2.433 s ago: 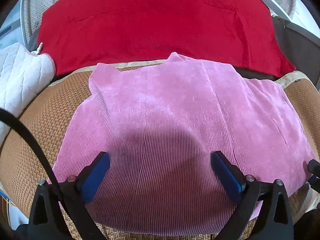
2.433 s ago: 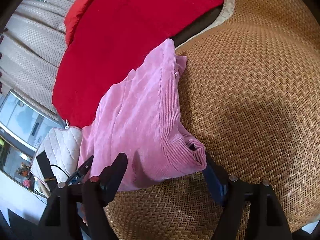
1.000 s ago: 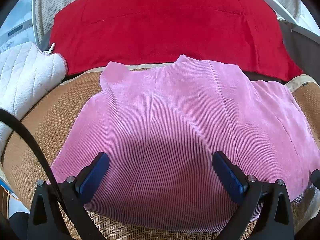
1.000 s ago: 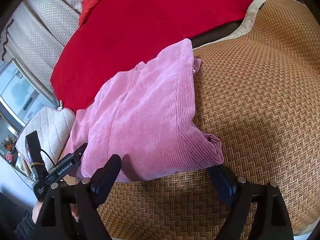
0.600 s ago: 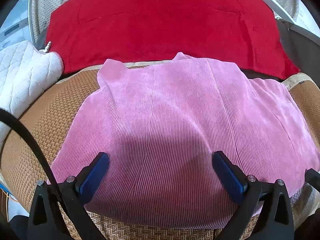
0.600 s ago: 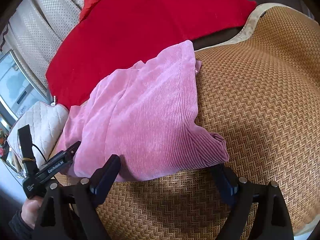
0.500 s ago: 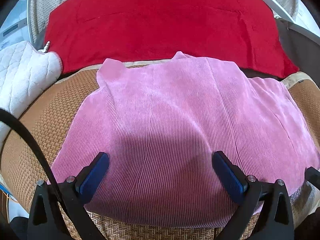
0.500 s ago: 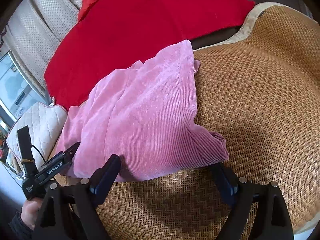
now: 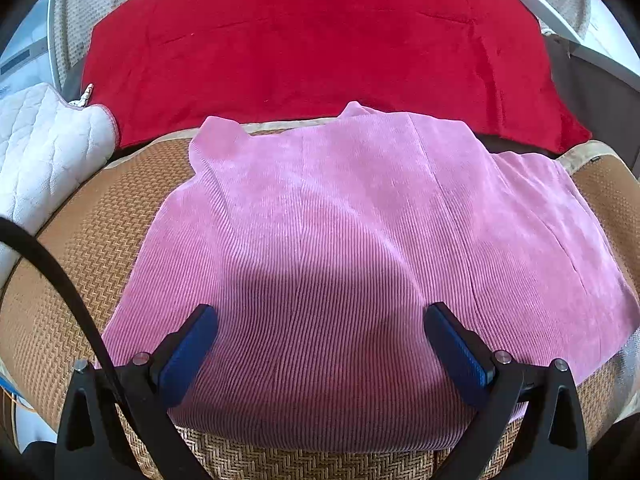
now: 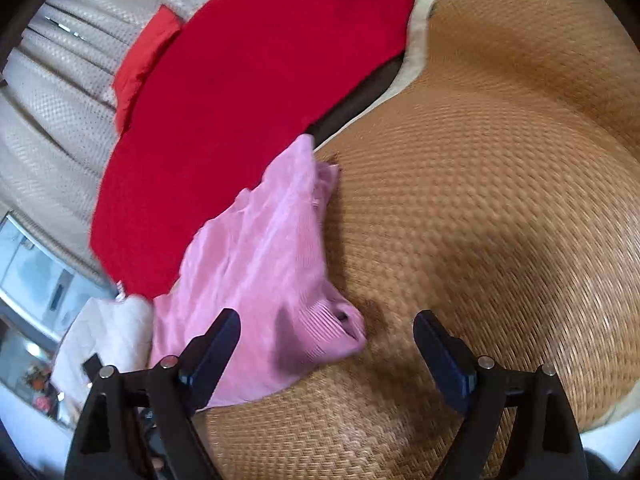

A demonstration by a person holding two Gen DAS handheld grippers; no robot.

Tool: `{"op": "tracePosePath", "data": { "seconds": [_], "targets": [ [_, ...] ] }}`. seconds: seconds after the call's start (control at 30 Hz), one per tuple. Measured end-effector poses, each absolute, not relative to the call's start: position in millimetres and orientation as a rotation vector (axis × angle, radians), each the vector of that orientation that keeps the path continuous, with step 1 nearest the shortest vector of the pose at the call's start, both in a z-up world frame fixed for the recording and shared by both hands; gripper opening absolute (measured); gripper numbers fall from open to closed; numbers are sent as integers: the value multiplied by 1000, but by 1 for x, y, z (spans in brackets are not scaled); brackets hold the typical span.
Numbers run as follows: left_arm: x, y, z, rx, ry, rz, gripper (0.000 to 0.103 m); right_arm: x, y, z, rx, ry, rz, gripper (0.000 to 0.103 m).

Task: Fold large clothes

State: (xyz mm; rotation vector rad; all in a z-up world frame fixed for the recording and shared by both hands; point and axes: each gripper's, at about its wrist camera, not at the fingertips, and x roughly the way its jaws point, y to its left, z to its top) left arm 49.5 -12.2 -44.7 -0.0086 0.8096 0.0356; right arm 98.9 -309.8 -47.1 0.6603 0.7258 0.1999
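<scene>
A pink ribbed garment lies folded flat on a woven tan mat. My left gripper hovers open over its near edge, with cloth showing between the blue pads but not pinched. In the right wrist view the same pink garment lies at the left on the woven tan mat, its ribbed cuff near the middle. My right gripper stands wide open just above the cuff and the bare mat. Nothing is held in either gripper.
A red blanket covers the seat back behind the garment, also seen as the red blanket in the right wrist view. A white quilted cushion lies at the left. A black cable crosses the left gripper's side.
The right wrist view has rolled and swung rightward, so the garment now sits further left and more bare mat shows. The left gripper's view is nearly unchanged.
</scene>
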Motion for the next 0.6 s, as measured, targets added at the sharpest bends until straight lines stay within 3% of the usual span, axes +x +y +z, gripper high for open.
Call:
{"op": "tracePosePath", "data": {
  "seconds": [0.13,0.3,0.37,0.4,0.5,0.6],
  "targets": [
    [49,-11,-45,-11,803,23,103,164,-303,-18,559,779,285,91],
    [49,-10,-44,-14,802,13,103,265,-305,-35,551,948,291,86],
    [49,-9,-44,-15,802,5,103,294,-298,-45,563,1007,320,66],
    [49,-8,-44,-13,804,-1,103,305,-290,-49,537,1040,331,26],
    [52,-7,-41,-7,820,-21,103,322,-262,-29,324,1012,276,15],
    [56,-6,-38,-19,834,-28,103,329,-273,-31,355,991,203,14]
  ]
}}
